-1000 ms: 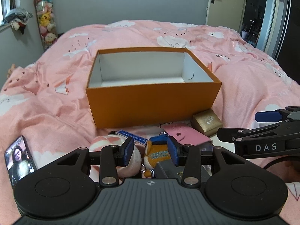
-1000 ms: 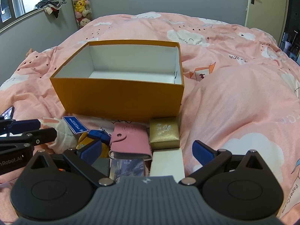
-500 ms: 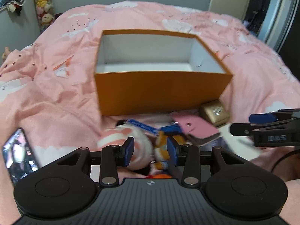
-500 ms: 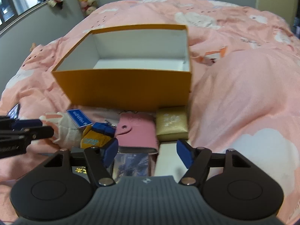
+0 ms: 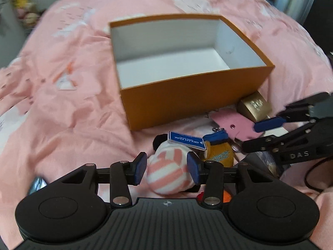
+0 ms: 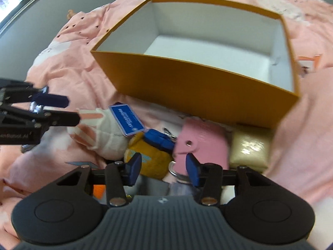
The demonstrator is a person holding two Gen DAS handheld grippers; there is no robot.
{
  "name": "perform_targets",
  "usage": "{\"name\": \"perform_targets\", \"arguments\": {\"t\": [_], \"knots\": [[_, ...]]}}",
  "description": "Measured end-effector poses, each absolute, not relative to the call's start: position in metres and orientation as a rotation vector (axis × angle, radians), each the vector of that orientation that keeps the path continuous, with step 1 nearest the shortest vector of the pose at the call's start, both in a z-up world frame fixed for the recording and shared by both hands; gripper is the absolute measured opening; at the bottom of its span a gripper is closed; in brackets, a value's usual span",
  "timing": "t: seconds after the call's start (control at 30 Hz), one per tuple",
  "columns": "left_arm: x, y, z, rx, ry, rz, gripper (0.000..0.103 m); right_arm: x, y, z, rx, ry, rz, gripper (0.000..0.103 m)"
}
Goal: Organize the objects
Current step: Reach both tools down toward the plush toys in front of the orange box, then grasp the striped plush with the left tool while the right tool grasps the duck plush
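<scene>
1. Left gripper [image 5: 167,169] straddles the striped plush [image 5: 166,175], pads apart; right gripper [image 6: 163,169] gapes above the yellow plush [image 6: 149,162].
2. Orange box [image 5: 187,95] lies beyond (inside bare).
3. Only the right view shows the pink wallet [image 6: 199,148] whole, beside the gold box [image 6: 250,148].

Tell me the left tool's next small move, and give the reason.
Probably close the left tool on the striped plush toy. Its fingers are open and already sit on either side of the toy, which lies on the pink bedspread in front of the orange box. The box looks empty, so a firm grip should come before any lift.
</scene>
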State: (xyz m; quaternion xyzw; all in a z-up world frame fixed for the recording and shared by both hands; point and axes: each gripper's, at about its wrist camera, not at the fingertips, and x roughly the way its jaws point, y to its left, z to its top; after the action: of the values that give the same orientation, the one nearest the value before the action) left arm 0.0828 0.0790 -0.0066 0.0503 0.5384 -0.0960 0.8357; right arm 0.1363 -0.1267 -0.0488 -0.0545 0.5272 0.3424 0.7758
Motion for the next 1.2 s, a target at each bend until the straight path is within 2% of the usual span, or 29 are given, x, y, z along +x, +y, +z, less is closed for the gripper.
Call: {"name": "perform_targets", "arguments": {"t": [0.13,0.37,0.53,0.6,0.67,0.83,0.97,1.1,1.2], "knots": [[0.123,0.088,-0.026,0.094,1.309,-0.288,0.052,0.152,-0.106,-0.053,-0.08,1.216,0.775,0.05],[0.162,0.09,-0.059,0.044,1.527,-0.402,0.063,0.159,-0.076,-0.076,-0.146,1.332,0.787,0.053],[0.174,0.088,-0.075,-0.003,1.659,-0.462,0.065,0.16,-0.065,-0.092,-0.209,1.371,0.784,0.063],[0.176,0.084,-0.083,-0.007,1.708,-0.478,0.074,0.161,-0.062,-0.097,-0.232,1.38,0.784,0.063],[0.178,0.082,-0.09,-0.02,1.737,-0.484,0.075,0.163,-0.06,-0.102,-0.246,1.386,0.785,0.063],[0.178,0.084,-0.102,-0.075,1.769,-0.478,0.082,0.166,-0.062,-0.11,-0.238,1.39,0.795,0.063],[0.168,0.087,-0.123,-0.173,1.818,-0.439,0.077,0.164,-0.065,-0.114,-0.246,1.363,0.82,0.061],[0.155,0.088,-0.107,-0.176,1.727,-0.403,0.072,0.162,-0.075,-0.108,-0.222,1.329,0.828,0.053],[0.136,0.088,-0.08,-0.165,1.595,-0.365,0.071,0.158,-0.085,-0.098,-0.201,1.287,0.84,0.049]]}}
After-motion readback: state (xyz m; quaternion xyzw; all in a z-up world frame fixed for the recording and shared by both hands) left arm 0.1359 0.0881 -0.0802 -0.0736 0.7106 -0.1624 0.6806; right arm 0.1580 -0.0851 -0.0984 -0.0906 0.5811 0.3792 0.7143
